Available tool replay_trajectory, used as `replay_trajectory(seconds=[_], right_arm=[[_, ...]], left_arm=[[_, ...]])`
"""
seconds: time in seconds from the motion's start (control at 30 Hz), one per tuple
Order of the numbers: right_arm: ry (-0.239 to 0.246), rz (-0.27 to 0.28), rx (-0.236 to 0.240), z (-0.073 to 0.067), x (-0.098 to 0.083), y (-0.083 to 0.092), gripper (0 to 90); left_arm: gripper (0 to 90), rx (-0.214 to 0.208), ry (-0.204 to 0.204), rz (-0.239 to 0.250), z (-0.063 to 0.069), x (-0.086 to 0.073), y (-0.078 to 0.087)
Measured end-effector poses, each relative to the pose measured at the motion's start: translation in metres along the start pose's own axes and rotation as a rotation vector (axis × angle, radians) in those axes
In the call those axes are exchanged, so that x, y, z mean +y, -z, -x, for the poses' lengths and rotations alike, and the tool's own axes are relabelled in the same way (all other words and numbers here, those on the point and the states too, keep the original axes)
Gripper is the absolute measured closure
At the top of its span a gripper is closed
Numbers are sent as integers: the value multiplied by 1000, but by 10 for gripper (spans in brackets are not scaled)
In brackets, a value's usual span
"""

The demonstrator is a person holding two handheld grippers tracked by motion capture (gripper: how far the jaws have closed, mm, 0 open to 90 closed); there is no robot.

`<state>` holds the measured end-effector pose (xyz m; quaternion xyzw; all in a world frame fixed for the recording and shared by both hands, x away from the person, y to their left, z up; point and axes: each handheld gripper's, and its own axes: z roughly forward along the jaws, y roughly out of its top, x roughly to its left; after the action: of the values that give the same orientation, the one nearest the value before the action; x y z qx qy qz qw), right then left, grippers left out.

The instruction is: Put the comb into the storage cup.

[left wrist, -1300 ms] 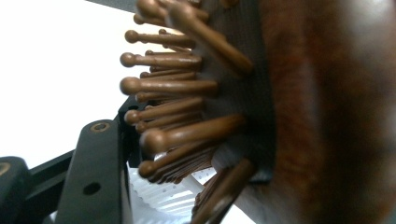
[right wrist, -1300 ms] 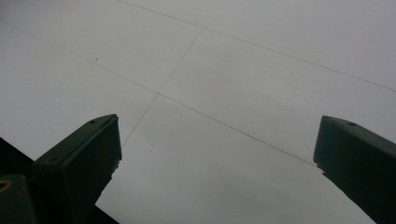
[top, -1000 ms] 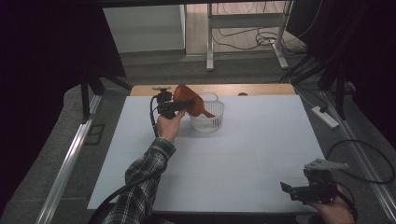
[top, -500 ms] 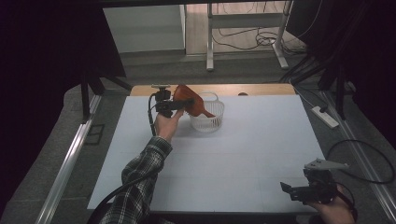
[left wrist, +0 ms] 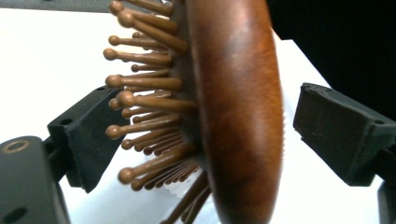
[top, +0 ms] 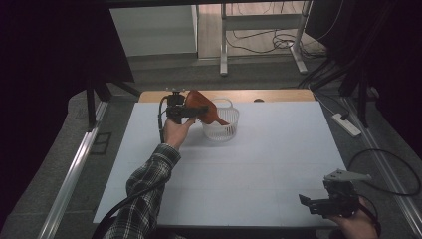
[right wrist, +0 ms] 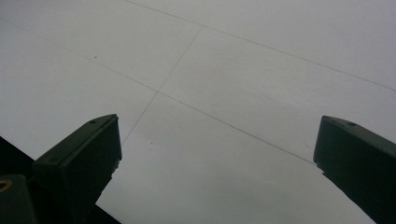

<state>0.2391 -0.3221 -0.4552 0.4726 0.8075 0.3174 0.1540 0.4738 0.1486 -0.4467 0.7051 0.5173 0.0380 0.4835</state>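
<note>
A brown wooden hairbrush (top: 205, 111) leans with its head over the rim of a white ribbed basket (top: 223, 128) at the far middle of the table. My left gripper (top: 195, 110) is around the brush. In the left gripper view the brush (left wrist: 233, 107) stands between the jaws of the left gripper (left wrist: 205, 107). Its bristles (left wrist: 144, 84) point at one pad and a gap shows between its smooth back and the other pad. The jaws have just been opening, and they are open. My right gripper (top: 309, 203) rests at the near right, open with nothing in it (right wrist: 217, 154).
The white table (top: 278, 164) spreads between the two hands. A wooden strip (top: 278, 94) runs along its far edge. A power strip (top: 346, 124) and cables lie on the floor to the right. A metal rail (top: 74, 169) runs along the left side.
</note>
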Motion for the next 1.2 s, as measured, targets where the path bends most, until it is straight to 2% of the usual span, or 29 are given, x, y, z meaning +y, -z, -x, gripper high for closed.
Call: replay_trajectory(seconds=[0.37,0.4,0.53,0.67,0.9,1.2], right_arm=[[2,-1,-1,0,0,0,9],[5,1,-4,-1,0,0,11],[19,-1,-16,-2,0,0,9],[21,-2,-17,-2,0,0,4],[21,1,-13,-2,0,0,0],[34,11,-19,-4,0,1,0]], left_arm=[[47,34,-68,-35,1,3,5],[43,45,-85,-42,2,3,7],[31,51,-106,-39,1,2,9],[21,74,-148,-34,3,3,12],[19,126,-249,-46,9,4,17],[13,126,-276,-35,10,1,23]])
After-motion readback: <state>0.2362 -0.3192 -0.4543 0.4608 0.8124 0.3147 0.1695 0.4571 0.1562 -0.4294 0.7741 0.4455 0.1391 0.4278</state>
